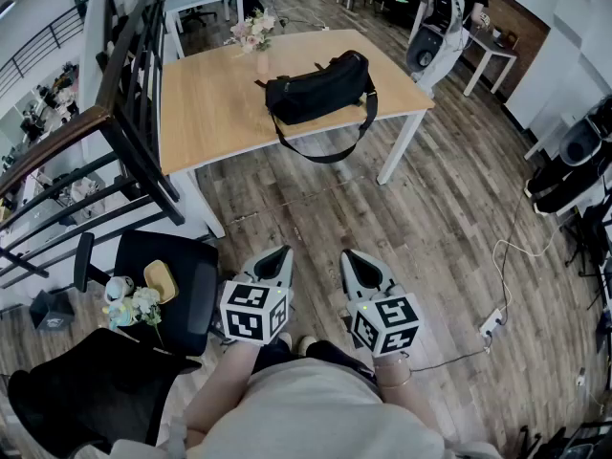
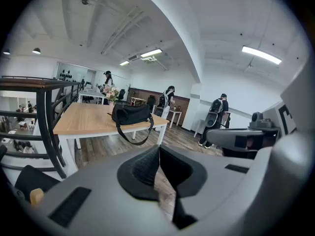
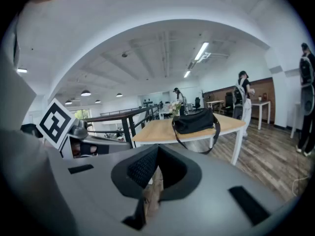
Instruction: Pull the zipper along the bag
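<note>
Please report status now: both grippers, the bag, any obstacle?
Left gripper and right gripper both shut, empty, well short of the table. Black bag lies on it, untouched, strap hanging over the edge. Only wood floor in between.

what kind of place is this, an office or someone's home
Most likely an open-plan office or lab, not a home. Several work tables stand on a plank floor, among them the wooden table with the black bag. There are long ceiling strip lights, and a person with a backpack stands farther back.

Grey left gripper [image 1: 283,252] and right gripper [image 1: 350,256] carry black-and-white marker cubes; the person wears a pale top [image 1: 316,411].
</note>
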